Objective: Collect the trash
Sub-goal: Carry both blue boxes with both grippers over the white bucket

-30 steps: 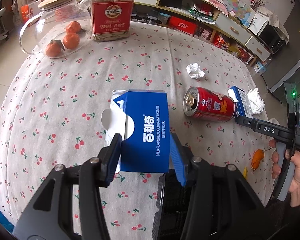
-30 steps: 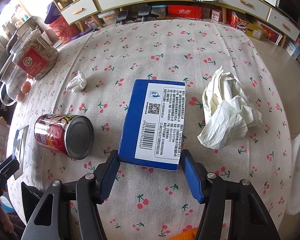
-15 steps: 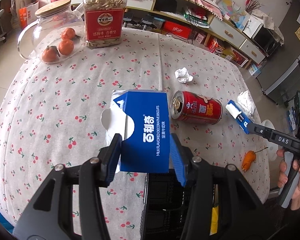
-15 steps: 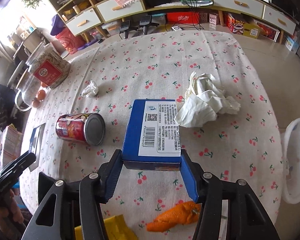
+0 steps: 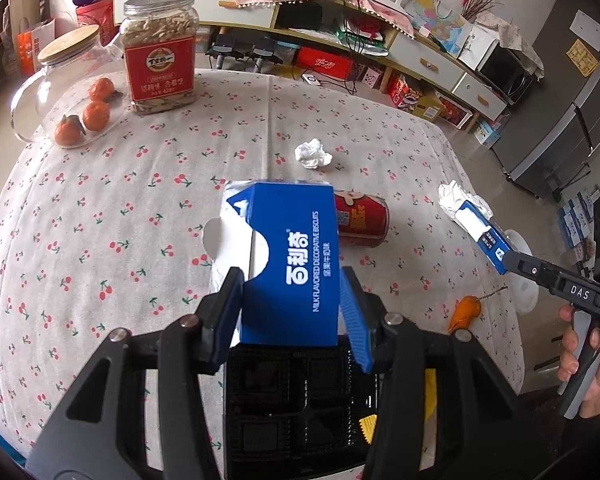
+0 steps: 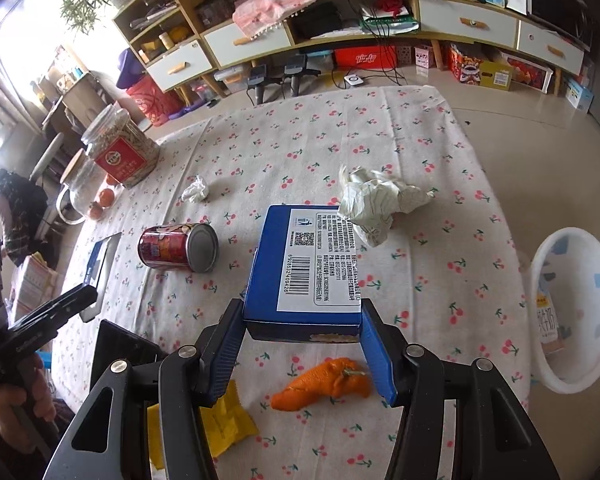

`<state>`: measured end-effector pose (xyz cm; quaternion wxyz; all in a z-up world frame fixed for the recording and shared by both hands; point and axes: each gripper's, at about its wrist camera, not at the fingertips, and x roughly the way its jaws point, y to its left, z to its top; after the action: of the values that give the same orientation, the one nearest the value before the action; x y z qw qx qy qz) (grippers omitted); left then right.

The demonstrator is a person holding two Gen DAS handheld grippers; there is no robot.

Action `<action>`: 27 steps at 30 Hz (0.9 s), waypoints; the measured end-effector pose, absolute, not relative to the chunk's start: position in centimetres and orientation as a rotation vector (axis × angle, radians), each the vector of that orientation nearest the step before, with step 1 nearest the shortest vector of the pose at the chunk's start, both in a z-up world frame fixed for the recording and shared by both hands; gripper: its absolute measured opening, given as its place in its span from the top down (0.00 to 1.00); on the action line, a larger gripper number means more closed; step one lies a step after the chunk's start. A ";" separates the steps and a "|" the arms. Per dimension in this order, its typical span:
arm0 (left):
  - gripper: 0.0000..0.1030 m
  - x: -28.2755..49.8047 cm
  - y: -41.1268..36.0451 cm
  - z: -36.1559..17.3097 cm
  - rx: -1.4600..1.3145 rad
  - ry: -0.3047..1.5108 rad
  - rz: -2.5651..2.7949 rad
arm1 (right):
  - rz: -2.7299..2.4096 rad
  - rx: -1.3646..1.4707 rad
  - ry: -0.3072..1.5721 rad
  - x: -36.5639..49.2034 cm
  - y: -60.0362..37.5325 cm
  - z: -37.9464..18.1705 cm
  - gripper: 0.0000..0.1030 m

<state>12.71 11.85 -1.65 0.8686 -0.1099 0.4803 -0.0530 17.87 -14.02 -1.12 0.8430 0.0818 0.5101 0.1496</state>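
My left gripper (image 5: 294, 314) is shut on an opened blue biscuit box (image 5: 290, 268) and holds it above the table. My right gripper (image 6: 302, 344) is shut on a second blue box (image 6: 304, 268) with a barcode label, lifted off the cloth. In the left wrist view the right gripper (image 5: 512, 260) holds that box (image 5: 482, 236) at the table's right edge. A red can (image 6: 178, 247) lies on its side. A small crumpled tissue (image 6: 196, 192) and a large crumpled paper (image 6: 380, 200) lie on the cloth. An orange peel (image 6: 324, 384) and a yellow wrapper (image 6: 224, 420) lie near the front edge.
A white bin (image 6: 572, 308) stands on the floor right of the table. A black tray (image 5: 296, 400) lies below my left gripper. A seed jar (image 5: 160, 64) and a glass jug with oranges (image 5: 68, 92) stand at the far left. The cloth-covered table (image 5: 100, 208) has rounded edges.
Both grippers have risen and pulled back with their boxes. The right box has left the cloth, and the white bin, peel and wrapper have come into the right wrist view.
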 end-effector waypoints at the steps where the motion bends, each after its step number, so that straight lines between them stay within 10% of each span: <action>1: 0.52 12.7 11.6 -1.6 -0.226 1.002 -0.117 | 0.313 0.178 1.072 17.6 -14.5 -1.0 0.45; 27: 0.52 14.9 -0.3 -0.7 -0.069 0.995 -0.298 | 0.250 0.376 0.956 12.5 -27.2 1.5 0.45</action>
<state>14.89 -0.28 -0.73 0.8676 -0.0330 0.4753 -0.1423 12.50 -27.19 1.48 0.8635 0.1796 0.4559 0.1192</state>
